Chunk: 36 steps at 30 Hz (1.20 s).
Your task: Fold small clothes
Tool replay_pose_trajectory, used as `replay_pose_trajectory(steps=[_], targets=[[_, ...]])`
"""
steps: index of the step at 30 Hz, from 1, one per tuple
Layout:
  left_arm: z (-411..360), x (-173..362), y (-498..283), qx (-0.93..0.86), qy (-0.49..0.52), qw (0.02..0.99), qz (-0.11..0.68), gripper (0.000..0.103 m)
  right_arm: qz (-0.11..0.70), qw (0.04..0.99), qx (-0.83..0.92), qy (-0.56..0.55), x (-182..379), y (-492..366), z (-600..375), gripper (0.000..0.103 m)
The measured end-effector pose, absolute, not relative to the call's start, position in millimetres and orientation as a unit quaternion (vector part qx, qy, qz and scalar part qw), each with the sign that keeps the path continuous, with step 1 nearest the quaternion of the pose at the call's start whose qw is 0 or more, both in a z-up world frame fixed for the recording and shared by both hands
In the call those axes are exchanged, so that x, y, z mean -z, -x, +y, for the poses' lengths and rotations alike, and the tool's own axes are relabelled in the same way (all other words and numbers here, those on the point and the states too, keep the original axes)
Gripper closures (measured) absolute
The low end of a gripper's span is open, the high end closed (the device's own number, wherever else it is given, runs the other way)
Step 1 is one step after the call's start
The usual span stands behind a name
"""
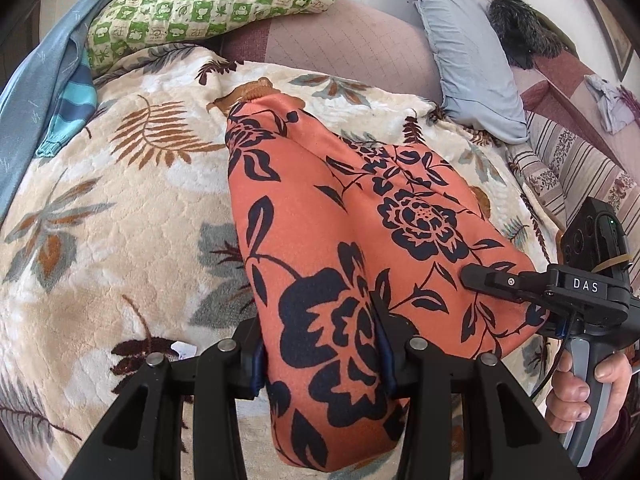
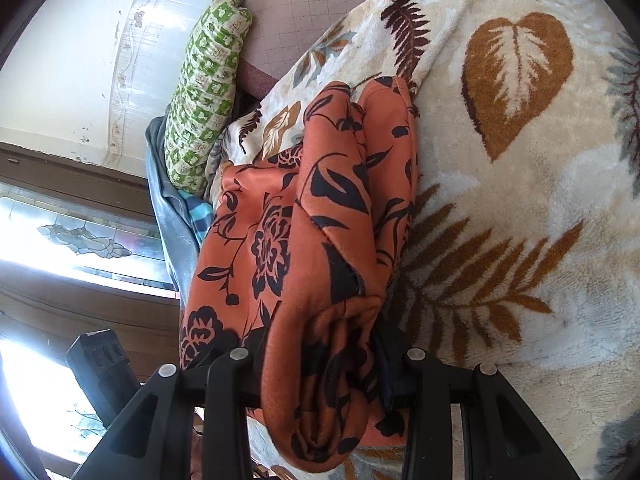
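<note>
An orange garment with a dark floral print (image 1: 340, 216) lies lengthwise on a cream leaf-patterned blanket (image 1: 120, 208). My left gripper (image 1: 322, 364) is shut on its near end, which bunches between the fingers. My right gripper (image 1: 480, 278) comes in from the right and is shut on the garment's right edge. In the right wrist view the garment (image 2: 320, 232) is lifted and draped in folds, and my right gripper (image 2: 320, 364) pinches a thick bunch of it above the blanket (image 2: 500, 220).
A green checked pillow (image 1: 208, 4) and blue-grey clothes (image 1: 36, 92) lie at the far left. A grey pillow (image 1: 468, 52) and a dark furry item (image 1: 520, 28) lie far right, by a striped cover (image 1: 580, 168). A window (image 2: 60, 240) shows in the right wrist view.
</note>
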<state>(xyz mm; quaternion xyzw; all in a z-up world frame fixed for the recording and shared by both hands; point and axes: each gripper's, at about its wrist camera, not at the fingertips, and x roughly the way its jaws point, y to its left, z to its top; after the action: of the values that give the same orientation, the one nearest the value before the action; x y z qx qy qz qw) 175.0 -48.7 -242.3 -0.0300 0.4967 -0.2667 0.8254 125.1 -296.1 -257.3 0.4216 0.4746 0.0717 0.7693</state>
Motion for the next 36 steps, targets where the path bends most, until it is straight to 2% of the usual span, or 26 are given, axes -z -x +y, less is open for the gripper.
replay_pose_trajectory(steps=[8, 12, 15, 29, 36], targets=[[-48.7, 249.6, -172.6, 0.265, 0.022, 0.824, 0.501, 0.056, 0.500, 0.761, -0.054, -0.409, 268.4, -126.1, -294.9, 0.063], [-45.5, 252.6, -176.1, 0.259, 0.028, 0.822, 0.507, 0.052, 0.512, 0.756, -0.045, -0.406, 274.3, -127.7, -294.4, 0.052], [-45.7, 252.0, -176.3, 0.257, 0.026, 0.823, 0.506, 0.051, 0.515, 0.756, -0.040, -0.401, 273.4, -128.7, -293.3, 0.050], [-42.5, 239.6, -171.4, 0.246, 0.011, 0.831, 0.499, 0.049, 0.519, 0.784, -0.021, -0.340, 257.7, -136.7, -285.2, 0.048], [-21.4, 218.8, -168.8, 0.209, 0.003, 0.864, 0.459, 0.042, 0.495, 0.813, 0.005, -0.307, 240.9, -133.5, -292.7, 0.048]])
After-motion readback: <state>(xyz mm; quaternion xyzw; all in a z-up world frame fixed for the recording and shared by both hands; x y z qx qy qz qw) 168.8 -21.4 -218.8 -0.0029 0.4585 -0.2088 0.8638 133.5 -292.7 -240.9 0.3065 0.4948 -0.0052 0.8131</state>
